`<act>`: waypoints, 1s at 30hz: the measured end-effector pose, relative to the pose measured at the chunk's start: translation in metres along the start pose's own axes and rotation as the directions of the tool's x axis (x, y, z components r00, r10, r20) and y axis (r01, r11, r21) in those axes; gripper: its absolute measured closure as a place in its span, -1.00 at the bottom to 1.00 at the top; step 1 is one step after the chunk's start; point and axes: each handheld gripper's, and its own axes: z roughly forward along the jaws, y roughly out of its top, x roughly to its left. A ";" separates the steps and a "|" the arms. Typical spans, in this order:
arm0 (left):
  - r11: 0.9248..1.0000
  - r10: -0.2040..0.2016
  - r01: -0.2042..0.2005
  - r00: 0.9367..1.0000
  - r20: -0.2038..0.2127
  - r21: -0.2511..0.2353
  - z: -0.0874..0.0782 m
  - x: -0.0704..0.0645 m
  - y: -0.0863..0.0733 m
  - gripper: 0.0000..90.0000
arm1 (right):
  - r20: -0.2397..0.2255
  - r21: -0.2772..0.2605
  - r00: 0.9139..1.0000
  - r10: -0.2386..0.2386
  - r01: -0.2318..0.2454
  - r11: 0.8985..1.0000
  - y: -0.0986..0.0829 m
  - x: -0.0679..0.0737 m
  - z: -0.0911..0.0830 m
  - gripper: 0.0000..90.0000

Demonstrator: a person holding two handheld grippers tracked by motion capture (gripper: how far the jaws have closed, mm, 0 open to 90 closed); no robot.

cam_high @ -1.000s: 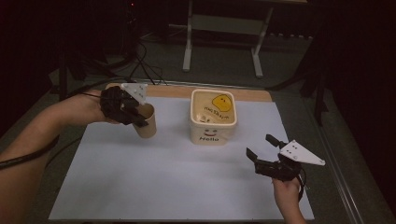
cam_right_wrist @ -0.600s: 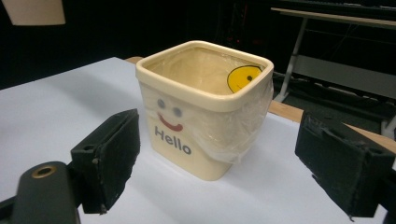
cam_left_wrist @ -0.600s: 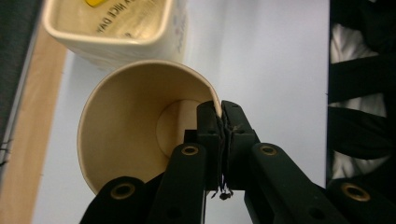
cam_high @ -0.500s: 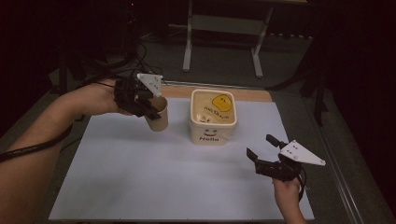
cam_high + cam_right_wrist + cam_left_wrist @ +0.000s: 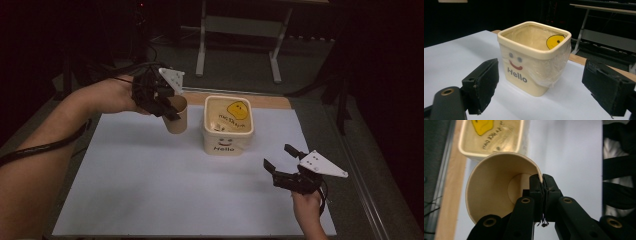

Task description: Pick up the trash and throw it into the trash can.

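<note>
While left gripper pinches tan paper cup rim upper left beside square cream "Hello" tub, right gripper gaping, empty, lower right.

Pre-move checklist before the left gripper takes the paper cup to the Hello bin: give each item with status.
1. Left gripper clamped on the paper cup rim: ok, one jaw inside the wall, one outside.
2. Cup contents: cannot tell, it looks empty in the left gripper view.
3. Cup off the white mat: cannot tell; it is tilted.
4. Hello bin upright, mouth open: ok, plastic liner inside.
5. Right gripper clear of the bin: ok, open, apart from it.
6. Gap between cup and bin: ok, not touching.
</note>
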 end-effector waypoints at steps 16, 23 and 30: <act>0.997 0.071 -0.071 0.997 0.003 0.020 0.010 0.015 0.041 0.97 | 0.000 0.002 1.000 0.005 -0.005 1.000 -0.001 -0.001 -0.001 -0.69; 0.995 0.096 -0.096 0.995 0.002 0.020 0.016 0.020 0.056 0.97 | 0.002 -0.003 1.000 0.001 -0.001 1.000 -0.001 -0.001 -0.002 -0.69; 0.992 0.122 -0.122 0.993 -0.001 0.034 0.023 0.026 0.071 0.97 | 0.000 -0.003 1.000 0.001 -0.001 1.000 -0.001 -0.001 -0.002 -0.69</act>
